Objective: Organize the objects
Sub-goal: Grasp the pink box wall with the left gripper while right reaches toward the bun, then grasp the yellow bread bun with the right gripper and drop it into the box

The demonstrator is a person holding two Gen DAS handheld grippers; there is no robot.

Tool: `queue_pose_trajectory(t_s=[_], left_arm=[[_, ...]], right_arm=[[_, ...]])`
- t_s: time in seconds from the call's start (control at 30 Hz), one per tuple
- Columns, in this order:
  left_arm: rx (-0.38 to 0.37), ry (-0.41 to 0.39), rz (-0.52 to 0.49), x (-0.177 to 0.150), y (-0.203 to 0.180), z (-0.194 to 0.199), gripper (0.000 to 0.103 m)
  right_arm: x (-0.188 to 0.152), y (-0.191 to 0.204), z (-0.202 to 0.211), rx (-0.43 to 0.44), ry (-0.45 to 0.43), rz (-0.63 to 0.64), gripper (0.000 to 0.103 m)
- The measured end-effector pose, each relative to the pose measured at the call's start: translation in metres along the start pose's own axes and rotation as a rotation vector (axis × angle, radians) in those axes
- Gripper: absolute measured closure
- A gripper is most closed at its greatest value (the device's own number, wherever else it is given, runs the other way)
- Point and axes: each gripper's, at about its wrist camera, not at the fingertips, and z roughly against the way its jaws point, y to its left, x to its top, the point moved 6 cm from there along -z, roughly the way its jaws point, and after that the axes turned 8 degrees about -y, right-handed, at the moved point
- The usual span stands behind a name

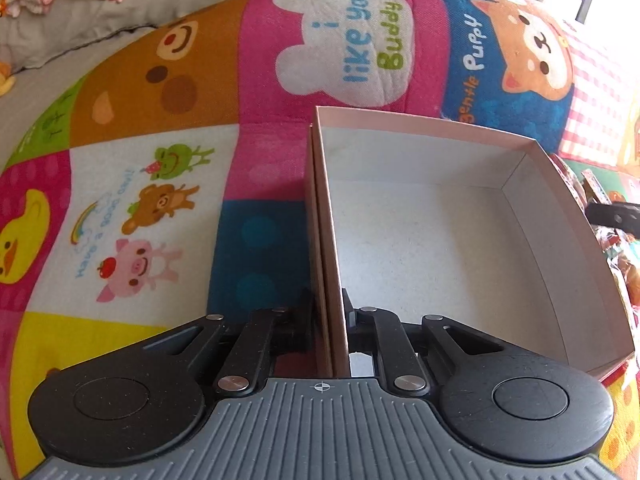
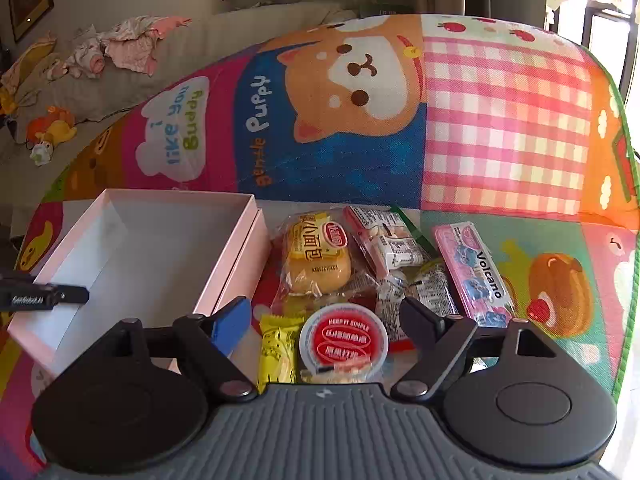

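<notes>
Your left gripper (image 1: 330, 320) is clamped on the near left wall of the pink box (image 1: 420, 240), one finger outside and one inside, with the box reaching ahead and to its right on the play mat (image 1: 160, 220). Your right gripper (image 2: 326, 316) hangs wide open over the snacks, holding nothing: the round red-lidded cup (image 2: 344, 340) between its fingers, the bread bun (image 2: 316, 260) just ahead, the box to its left.
</notes>
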Motion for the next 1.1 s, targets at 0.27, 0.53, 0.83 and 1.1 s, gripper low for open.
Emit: queue_pose_trajectory(t_s=[0.27, 0.53, 0.83, 1.1], left_arm=[[-0.009, -0.001, 0.024, 0.000, 0.001, 0.001, 0.090], [-0.010, -0.003, 0.050, -0.004, 0.001, 0.005, 0.089], [-0.033, 0.003, 0.059, -0.008, -0.006, 0.010, 0.086], [-0.031, -0.002, 0.097, -0.012, -0.002, 0.013, 0.086]], right_arm=[[0.014, -0.020, -0.087, 0.056, 0.123, -0.220, 0.027], [0.016, -0.020, -0.028, 0.085, 0.091, -0.216, 0.058], [-0.010, -0.017, 0.116, 0.044, 0.027, -0.100, 0.085], [-0.053, 0.004, 0.132, -0.065, -0.005, 0.175, 0.048]])
